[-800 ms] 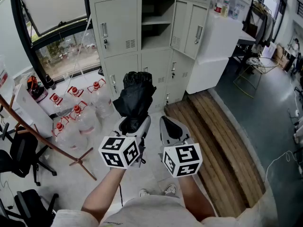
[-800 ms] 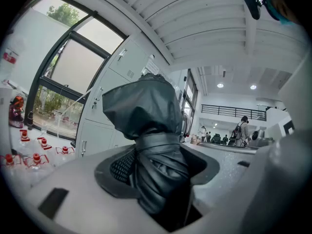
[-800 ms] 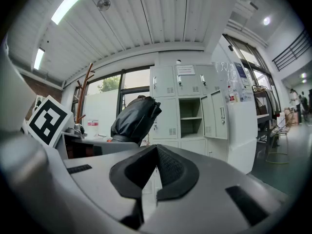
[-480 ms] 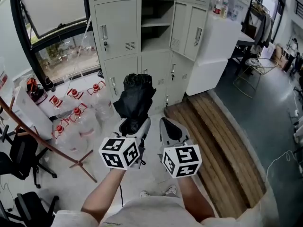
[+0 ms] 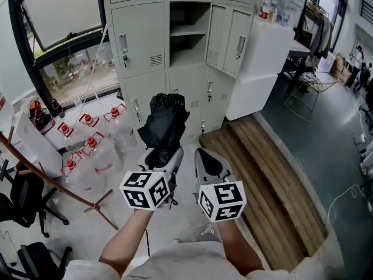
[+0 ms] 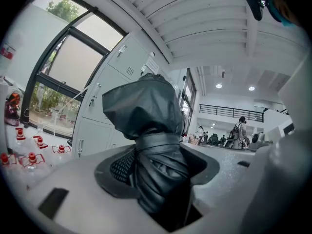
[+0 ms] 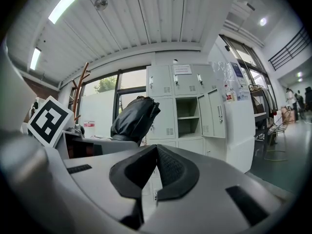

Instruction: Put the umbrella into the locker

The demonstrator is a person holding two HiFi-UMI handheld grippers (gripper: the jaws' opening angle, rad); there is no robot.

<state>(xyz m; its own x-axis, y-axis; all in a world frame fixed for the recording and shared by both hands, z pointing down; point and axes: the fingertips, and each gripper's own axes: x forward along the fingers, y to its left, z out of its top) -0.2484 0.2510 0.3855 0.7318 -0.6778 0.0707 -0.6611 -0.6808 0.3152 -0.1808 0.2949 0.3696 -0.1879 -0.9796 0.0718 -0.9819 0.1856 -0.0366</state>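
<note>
Grey lockers [image 5: 145, 39] are faced, one compartment [image 5: 189, 37] open. A folded black umbrella [image 5: 165, 121] is clamped, apparently near its handle, in the left gripper [image 5: 164, 154], short of the lockers. The right gripper [image 5: 205, 161] is held with jaws pressed together.

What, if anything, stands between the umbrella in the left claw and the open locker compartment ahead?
Nothing visible does. The left claw grips the folded umbrella, the open locker compartment lies straight ahead of it, and the water bottles stand off to the left.
</note>
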